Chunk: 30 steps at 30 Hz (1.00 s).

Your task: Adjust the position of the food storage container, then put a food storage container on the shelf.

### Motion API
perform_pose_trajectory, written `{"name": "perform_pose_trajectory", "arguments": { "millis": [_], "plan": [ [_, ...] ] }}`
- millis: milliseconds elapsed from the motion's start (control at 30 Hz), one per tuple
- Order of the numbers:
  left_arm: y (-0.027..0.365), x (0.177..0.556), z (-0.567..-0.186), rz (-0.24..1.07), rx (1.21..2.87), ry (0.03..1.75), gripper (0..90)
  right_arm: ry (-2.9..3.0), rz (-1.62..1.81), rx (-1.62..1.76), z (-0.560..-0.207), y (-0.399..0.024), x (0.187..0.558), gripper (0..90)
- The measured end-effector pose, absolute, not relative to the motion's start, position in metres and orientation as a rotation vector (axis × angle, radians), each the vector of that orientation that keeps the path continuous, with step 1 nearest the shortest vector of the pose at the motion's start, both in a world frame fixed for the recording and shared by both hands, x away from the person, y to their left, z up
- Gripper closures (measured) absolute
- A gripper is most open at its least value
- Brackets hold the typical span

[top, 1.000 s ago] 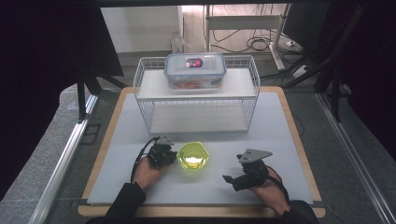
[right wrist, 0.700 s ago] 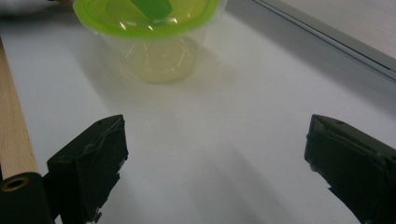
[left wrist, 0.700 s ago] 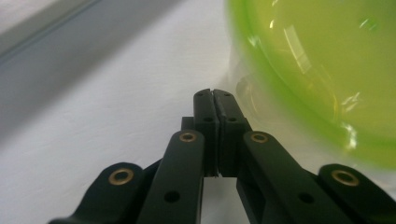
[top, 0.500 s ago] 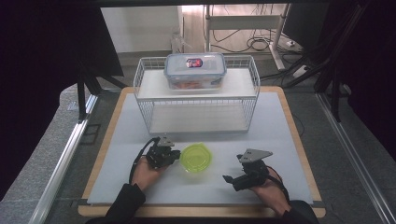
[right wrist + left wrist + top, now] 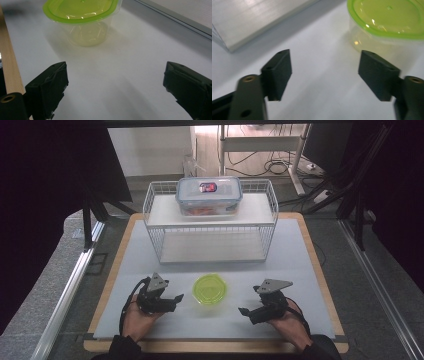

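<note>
Nearest the person, both hands rest low on the white tabletop [image 5: 300, 270]. The left gripper [image 5: 176, 298] has just let go: its jaws have just been opening, and in the left gripper view they stand spread with nothing but bare mat between them. Half a second ago this gripper sat right against the green-lidded container [image 5: 210, 289]; now it has drawn back toward the left, and a clear gap shows between its fingertips and the tub. The right gripper [image 5: 242, 311] is also released, jaws wide and empty in its own view, parked just beside the container on the other side and unmoved compared with the earlier pictures.

The container stands upright on the tabletop between the two grippers, touching neither, its lid seated flat. It sits a little to the right of where it was a second ago, so the left gripper seems to have nudged or set it there and finished that placement.

Farther off stands the white wire rack [image 5: 210, 222], its lower shelf bare, and on its top shelf a clear lidded box [image 5: 209, 195]. The rack may be the tub's next stop.
</note>
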<state>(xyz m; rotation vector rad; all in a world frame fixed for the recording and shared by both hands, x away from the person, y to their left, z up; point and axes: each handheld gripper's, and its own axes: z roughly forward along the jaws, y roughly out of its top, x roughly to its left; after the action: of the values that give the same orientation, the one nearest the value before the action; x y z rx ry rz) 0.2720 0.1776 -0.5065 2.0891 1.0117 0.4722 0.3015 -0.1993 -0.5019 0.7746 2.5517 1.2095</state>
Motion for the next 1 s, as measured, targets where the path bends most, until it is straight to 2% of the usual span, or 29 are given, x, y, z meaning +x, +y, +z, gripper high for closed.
{"name": "perform_pose_trajectory", "arguments": {
  "millis": [267,600,800,1000],
  "plan": [
    [0.183,0.242,-0.505,0.479,2.05,1.016,5.6,2.549,1.206,0.767,-0.502,-0.199,0.302,5.6],
    [0.186,0.228,-0.513,0.538,2.095,0.979,1.0,2.549,1.197,0.791,-0.504,-0.198,0.303,5.1],
    [0.187,0.229,-0.515,0.54,2.09,0.971,0.0,2.534,1.216,0.839,-0.503,-0.198,0.306,1.1],
    [0.187,0.227,-0.514,0.554,2.085,0.961,0.0,2.54,1.222,0.86,-0.499,-0.198,0.311,4.4]
  ]
}}
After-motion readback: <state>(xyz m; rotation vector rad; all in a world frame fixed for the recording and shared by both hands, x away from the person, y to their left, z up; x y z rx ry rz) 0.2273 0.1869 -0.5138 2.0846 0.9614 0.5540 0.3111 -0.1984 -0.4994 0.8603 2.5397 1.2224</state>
